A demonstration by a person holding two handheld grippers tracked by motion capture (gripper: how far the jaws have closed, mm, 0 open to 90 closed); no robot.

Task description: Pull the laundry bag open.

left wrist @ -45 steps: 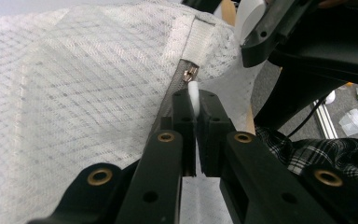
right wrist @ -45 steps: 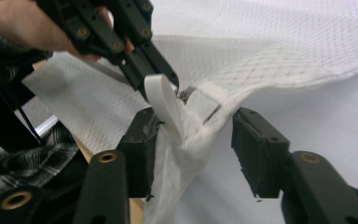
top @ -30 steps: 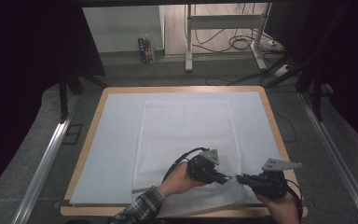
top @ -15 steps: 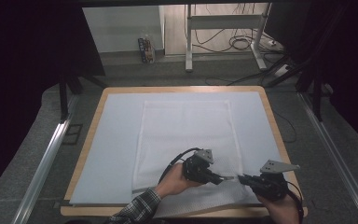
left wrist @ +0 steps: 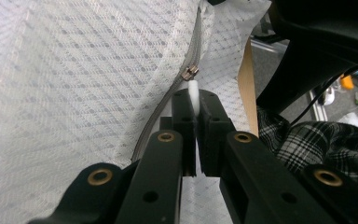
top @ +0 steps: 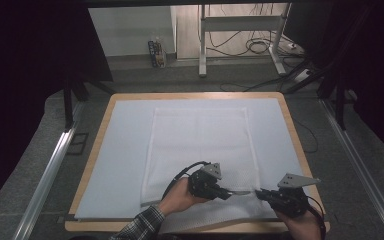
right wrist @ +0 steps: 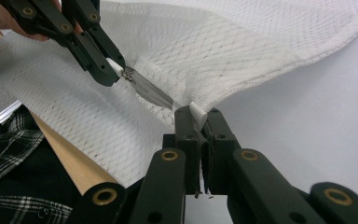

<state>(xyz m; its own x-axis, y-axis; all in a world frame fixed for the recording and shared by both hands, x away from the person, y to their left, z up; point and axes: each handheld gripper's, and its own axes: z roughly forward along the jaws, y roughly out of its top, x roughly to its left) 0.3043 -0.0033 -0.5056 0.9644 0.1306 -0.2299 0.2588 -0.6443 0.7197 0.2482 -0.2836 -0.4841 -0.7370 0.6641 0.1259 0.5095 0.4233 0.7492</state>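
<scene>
A white mesh bag [top: 200, 145] lies flat on the table mat, its near edge lifted between my grippers. Along that edge runs a grey zipper [right wrist: 149, 91]. My left gripper [left wrist: 194, 100] is shut on the white pull tab [left wrist: 193, 89] just behind the metal slider [left wrist: 189, 73]. The right gripper [right wrist: 198, 116] is shut on the white fabric at the zipper's end [right wrist: 198, 111]. From above, the left gripper [top: 228, 192] and the right gripper [top: 258, 192] face each other tip to tip near the table's front edge, with the zipper [top: 242, 192] stretched between them.
A pale mat [top: 125, 145] covers the wood-rimmed table [top: 295, 130]. Part of the bag hangs over the wooden front edge [right wrist: 70, 158]. A plaid sleeve [left wrist: 307, 140] sits close behind the left gripper. Metal rails [top: 50, 175] flank the table; cables lie on the floor behind.
My left gripper has moved a little to the left, away from the right gripper, along the zipper. The right gripper has stayed put.
</scene>
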